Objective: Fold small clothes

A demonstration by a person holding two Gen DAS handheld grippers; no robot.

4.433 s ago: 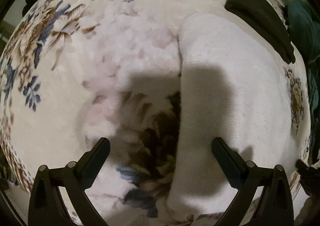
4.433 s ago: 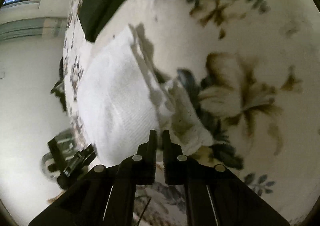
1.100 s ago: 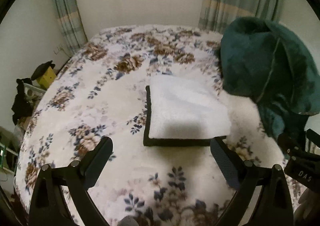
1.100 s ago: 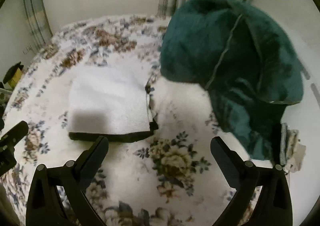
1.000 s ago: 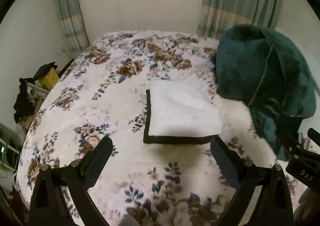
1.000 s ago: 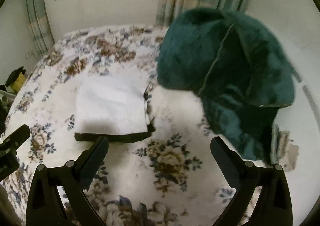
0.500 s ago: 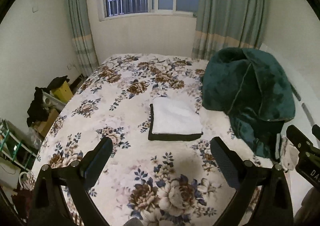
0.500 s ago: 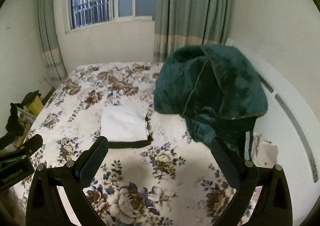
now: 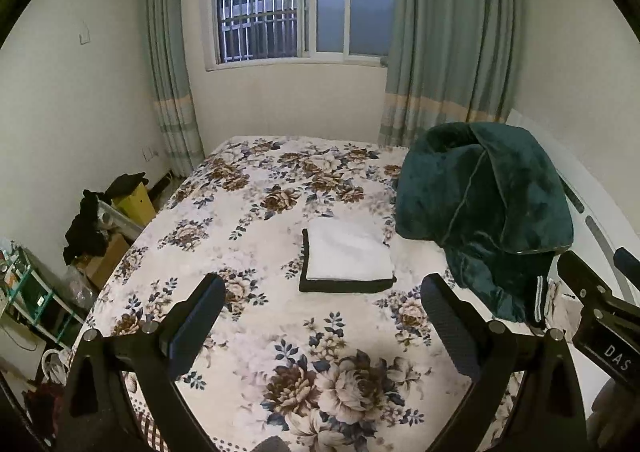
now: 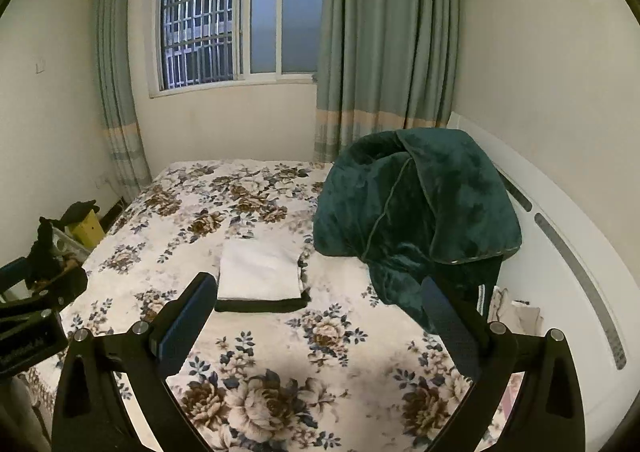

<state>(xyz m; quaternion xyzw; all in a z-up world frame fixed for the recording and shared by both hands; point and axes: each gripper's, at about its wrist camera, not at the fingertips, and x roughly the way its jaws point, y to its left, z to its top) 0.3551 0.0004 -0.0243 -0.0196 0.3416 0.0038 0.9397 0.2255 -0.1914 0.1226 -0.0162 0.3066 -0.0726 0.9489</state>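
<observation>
The left gripper (image 9: 320, 316) is hovering with its jaws spread wide and holding nothing, and the right gripper (image 10: 316, 312) is hovering likewise, spread and empty. The folded white cloth (image 9: 348, 254) is lying well beyond both sets of fingers, far from them on the bed (image 9: 240, 236), framed between the left gripper's fingers and sitting just past the right gripper's left finger. It is resting squarely on a folded dark cloth (image 9: 344, 286), whose edge is showing along the near and left sides. The stack is nearly square, its slightly longer side running left to right, with its near edge facing the cameras. The bed is wearing a cream floral cover. A green blanket (image 9: 480, 204) is heaping up to the right of the stack. Green curtains (image 10: 384, 44) are flanking a barred window (image 9: 280, 0) on the far wall.
</observation>
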